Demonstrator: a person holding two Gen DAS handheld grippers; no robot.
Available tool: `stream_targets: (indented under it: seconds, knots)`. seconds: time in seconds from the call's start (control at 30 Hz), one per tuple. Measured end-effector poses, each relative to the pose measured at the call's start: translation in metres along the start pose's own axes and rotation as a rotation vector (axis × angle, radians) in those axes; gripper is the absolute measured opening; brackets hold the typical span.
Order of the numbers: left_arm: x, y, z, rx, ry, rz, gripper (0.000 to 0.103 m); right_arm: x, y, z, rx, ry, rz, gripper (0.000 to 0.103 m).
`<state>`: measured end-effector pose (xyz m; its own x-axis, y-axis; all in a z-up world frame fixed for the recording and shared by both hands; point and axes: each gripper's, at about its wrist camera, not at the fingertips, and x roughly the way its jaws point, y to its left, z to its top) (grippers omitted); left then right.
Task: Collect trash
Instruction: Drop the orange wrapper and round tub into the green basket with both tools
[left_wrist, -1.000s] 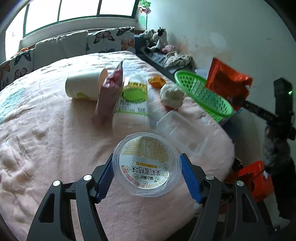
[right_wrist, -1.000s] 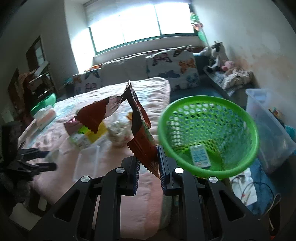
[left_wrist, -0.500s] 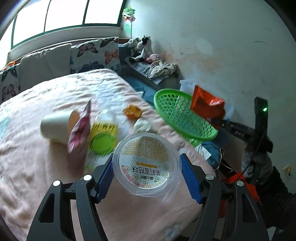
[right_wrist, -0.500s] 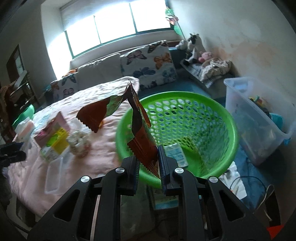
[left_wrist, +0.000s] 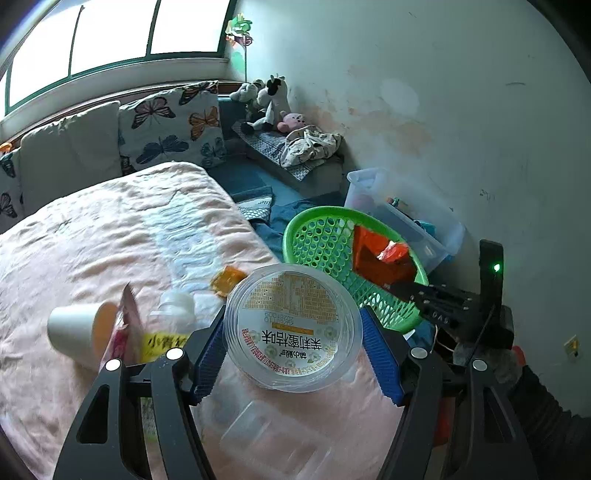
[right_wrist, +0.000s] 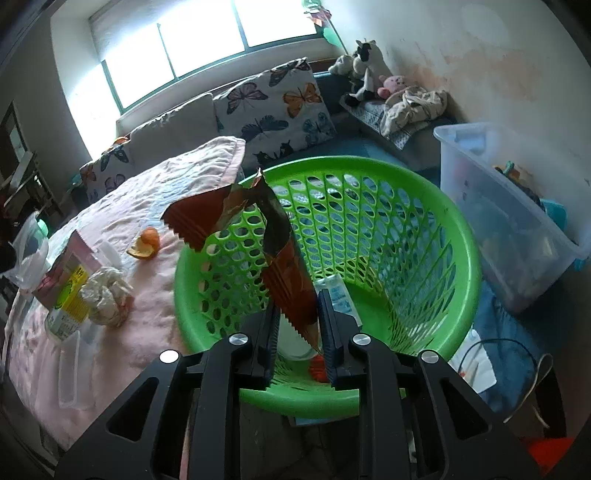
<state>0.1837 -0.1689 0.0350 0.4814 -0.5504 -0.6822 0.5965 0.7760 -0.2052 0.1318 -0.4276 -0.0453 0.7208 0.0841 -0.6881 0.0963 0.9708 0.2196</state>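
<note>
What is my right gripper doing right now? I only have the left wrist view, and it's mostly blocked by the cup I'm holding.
Observer: The right gripper is shut on a torn red snack wrapper, held over the inside of the green basket.
Operator: Anything in that basket already?
Observer: Yes, a small light blue packet lies on the bottom, and something white and round shows under the wrapper's tip; I can't tell what it is.
Operator: What trash is left on the bed?
Observer: Beside the orange peel there is a crumpled white wad next to the yellow-labelled bottle, which your clear plastic cup in the left gripper hides.
</note>
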Motion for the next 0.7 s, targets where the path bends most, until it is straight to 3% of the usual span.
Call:
stream_targets:
  seconds: [0.23,0.7]
  knots:
    - [0.022,-0.014,0.018,0.016,0.019,-0.012,0.067,0.002,-0.008,0.002,0.007,-0.001,-0.004,0.038]
    - [0.076,-0.040,0.039,0.037,0.092,-0.040,0.067,-0.027,-0.029,-0.003,0.040,-0.040,-0.020,0.041]
